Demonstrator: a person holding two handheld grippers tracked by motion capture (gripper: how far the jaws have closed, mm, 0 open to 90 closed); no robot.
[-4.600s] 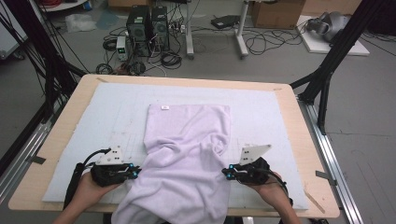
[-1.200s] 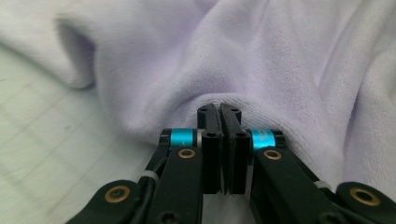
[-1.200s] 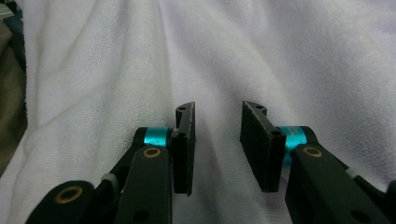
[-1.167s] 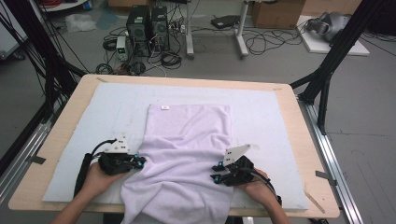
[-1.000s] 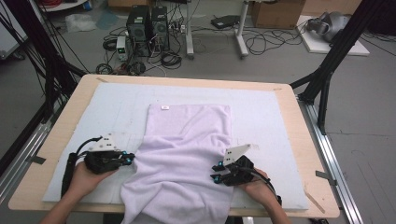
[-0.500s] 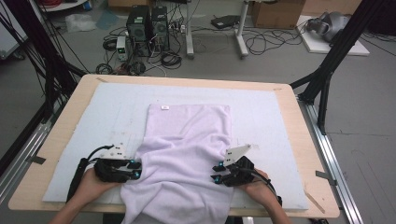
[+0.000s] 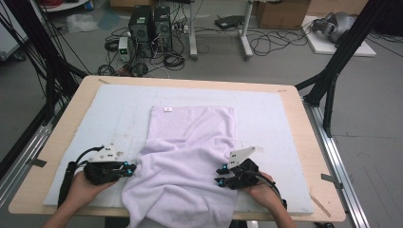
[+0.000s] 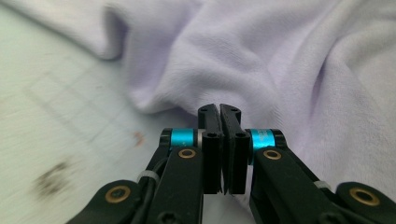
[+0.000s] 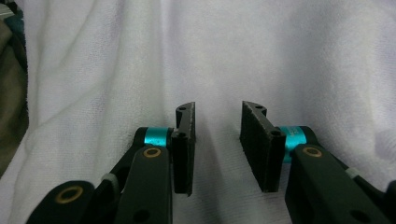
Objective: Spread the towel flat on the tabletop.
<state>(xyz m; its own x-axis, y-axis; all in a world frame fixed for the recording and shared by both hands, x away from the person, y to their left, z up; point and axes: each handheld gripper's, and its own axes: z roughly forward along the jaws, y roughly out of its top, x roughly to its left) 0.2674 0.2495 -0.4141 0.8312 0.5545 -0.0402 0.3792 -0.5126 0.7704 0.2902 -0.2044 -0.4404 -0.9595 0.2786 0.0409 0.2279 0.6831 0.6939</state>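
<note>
- Your left gripper (image 8: 219, 112) has just been closing; its jaws now meet with nothing between them, tips just short of the lavender towel (image 7: 190, 156)'s left edge.
- Your right gripper (image 9: 217, 116) stands part open, jaws over the cloth, pressing on nothing.
- The towel lies mid-mat (image 7: 266, 114), far end flat, near end rumpled and draped over the table (image 7: 304, 142)'s front edge.
- It looks soft, light and limp: I would pinch a rumpled side hem on each side, since a single layer may slip.
</note>
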